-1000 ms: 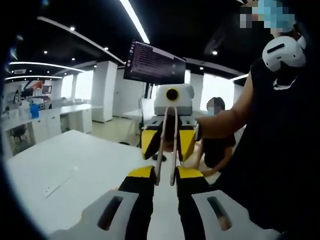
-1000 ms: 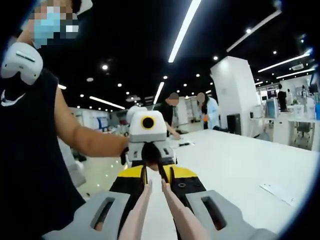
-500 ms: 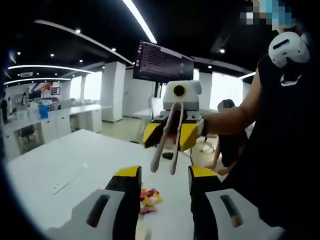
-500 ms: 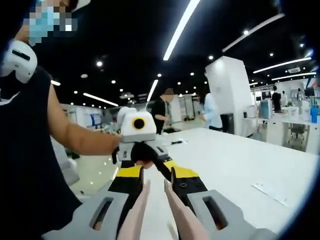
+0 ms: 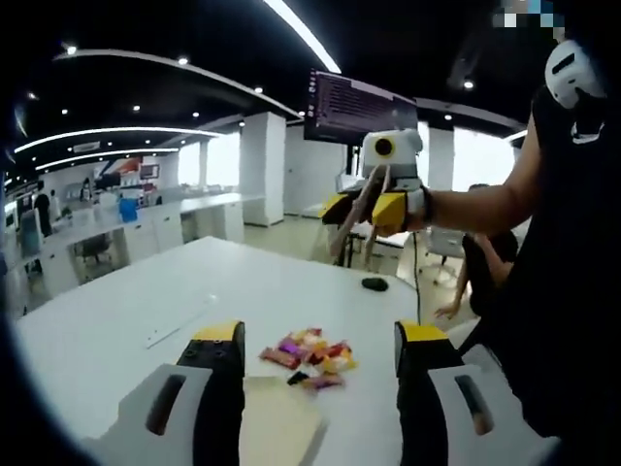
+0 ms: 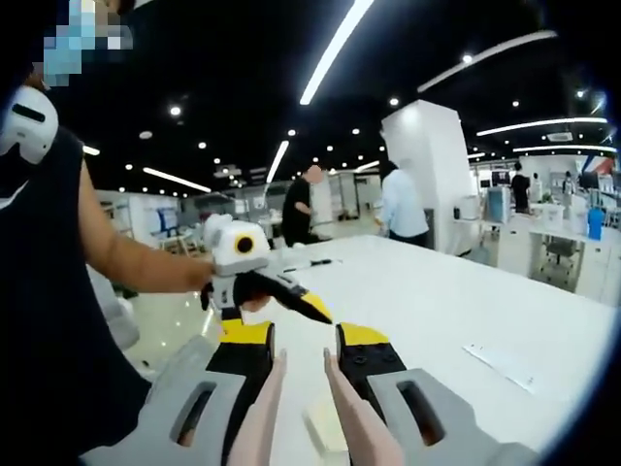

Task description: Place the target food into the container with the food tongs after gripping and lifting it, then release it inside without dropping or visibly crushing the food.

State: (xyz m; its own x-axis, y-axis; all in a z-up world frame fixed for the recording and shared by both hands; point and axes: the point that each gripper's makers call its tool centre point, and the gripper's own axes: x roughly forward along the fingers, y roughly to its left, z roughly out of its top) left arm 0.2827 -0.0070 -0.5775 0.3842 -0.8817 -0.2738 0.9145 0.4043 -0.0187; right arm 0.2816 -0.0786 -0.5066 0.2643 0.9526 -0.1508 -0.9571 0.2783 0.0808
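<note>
A pile of colourful wrapped sweets (image 5: 309, 349) lies on the white table (image 5: 107, 330), just ahead of my left gripper (image 5: 320, 335). Its jaws stand wide open with nothing between them. A pale cream container (image 5: 277, 427) sits below the sweets, between the jaws. My right gripper (image 5: 367, 206) hangs up in the air at the upper right, shut on beige food tongs (image 5: 351, 216). In the right gripper view, the tongs (image 6: 264, 403) run forward between the jaws of my right gripper (image 6: 303, 340), their arms slightly apart and holding no food. The left gripper (image 6: 277, 289) is ahead, held by a hand.
A white paper strip (image 5: 179, 325) lies on the table to the left, seen also as a paper strip (image 6: 500, 364). A small black object (image 5: 372, 283) rests near the far edge. A monitor (image 5: 354, 107) hangs behind. People (image 6: 303, 204) stand at the far end.
My left gripper's jaws have spread from nearly shut to wide open. The left view has dipped, bringing the sweets and container in. The right gripper with the tongs now sits farther off, upper right.
</note>
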